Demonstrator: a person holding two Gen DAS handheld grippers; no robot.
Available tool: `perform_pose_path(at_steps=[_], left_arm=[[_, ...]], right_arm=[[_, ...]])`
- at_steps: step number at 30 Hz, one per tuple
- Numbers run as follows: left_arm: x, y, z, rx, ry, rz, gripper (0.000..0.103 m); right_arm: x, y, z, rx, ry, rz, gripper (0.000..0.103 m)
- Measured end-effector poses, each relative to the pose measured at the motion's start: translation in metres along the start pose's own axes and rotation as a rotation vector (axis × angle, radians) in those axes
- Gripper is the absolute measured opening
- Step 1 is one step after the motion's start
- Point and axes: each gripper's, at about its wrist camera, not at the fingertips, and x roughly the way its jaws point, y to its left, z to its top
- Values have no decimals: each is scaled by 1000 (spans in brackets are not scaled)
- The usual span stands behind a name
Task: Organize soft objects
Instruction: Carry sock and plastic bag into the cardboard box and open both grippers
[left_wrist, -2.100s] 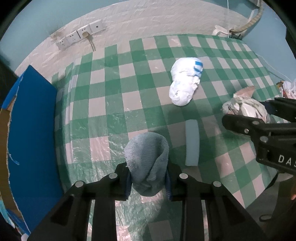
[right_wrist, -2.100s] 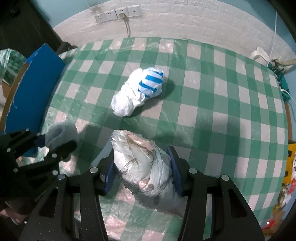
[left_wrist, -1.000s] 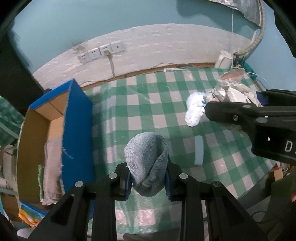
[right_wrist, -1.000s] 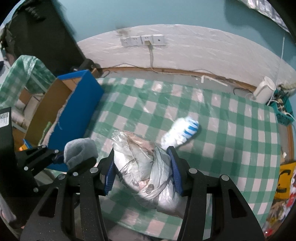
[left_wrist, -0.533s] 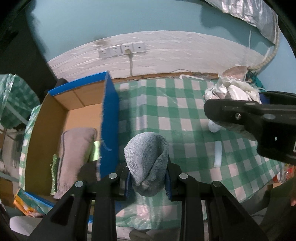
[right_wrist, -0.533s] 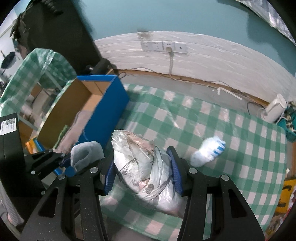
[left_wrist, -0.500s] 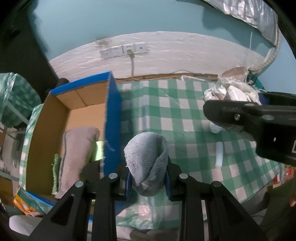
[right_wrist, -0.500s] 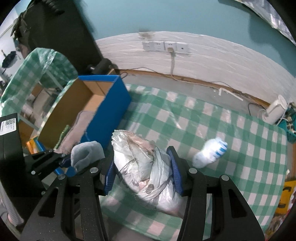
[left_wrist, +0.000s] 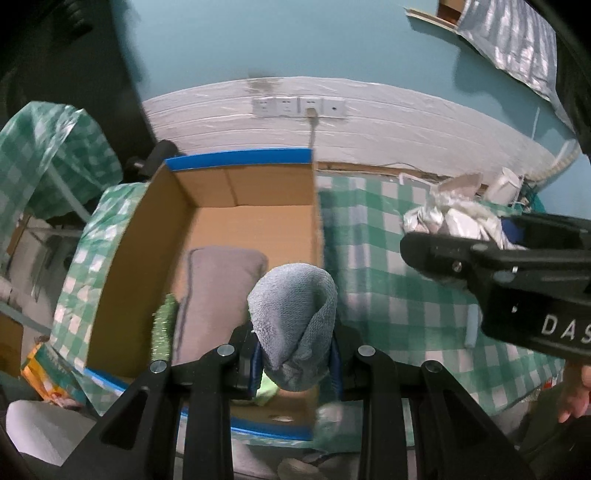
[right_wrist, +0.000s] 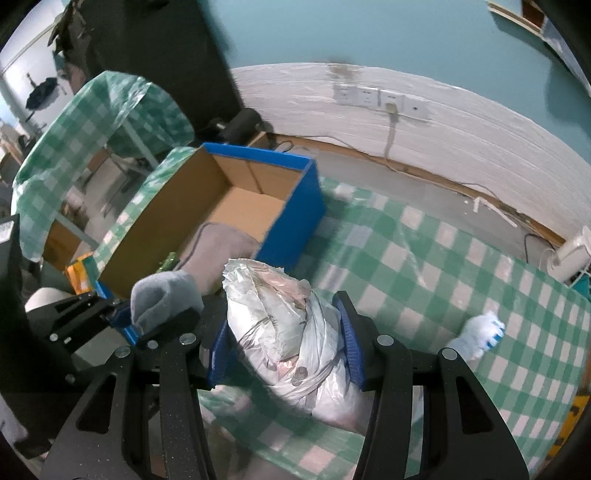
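My left gripper (left_wrist: 294, 360) is shut on a rolled grey-blue towel (left_wrist: 293, 317) and hangs over the right wall of an open cardboard box with blue outer sides (left_wrist: 236, 160). A grey cushion (left_wrist: 214, 295) and a green scrubby item (left_wrist: 164, 328) lie inside the box. My right gripper (right_wrist: 286, 350) is shut on a crumpled white plastic bundle (right_wrist: 284, 328), just right of the box (right_wrist: 291, 206), above the green-checked tablecloth (right_wrist: 443, 280). The same towel (right_wrist: 162, 299) shows at the left of the right wrist view. A white-and-blue sock bundle (right_wrist: 478, 332) lies on the cloth at the right.
A light blue strip (left_wrist: 471, 326) lies on the cloth. A white wall band with sockets (left_wrist: 299, 107) runs behind the table. A second green-checked table (right_wrist: 92, 122) stands at the far left. A white kettle (right_wrist: 570, 258) sits at the far right edge.
Both grippers have travelled left with their loads, from over the tablecloth to the box. The box's inside has come into full view, and the sock bundle has slid off to the right.
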Motion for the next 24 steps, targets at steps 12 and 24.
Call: perform_pose_path(at_steps=[12,24], left_arm=[[1,58,-8,-100,6,67,29],[10,98,-18,-188,43,117,29]], right_arm=[[28,47,25,-39,22,33,51],[59,87,37,-74,60,73,52]])
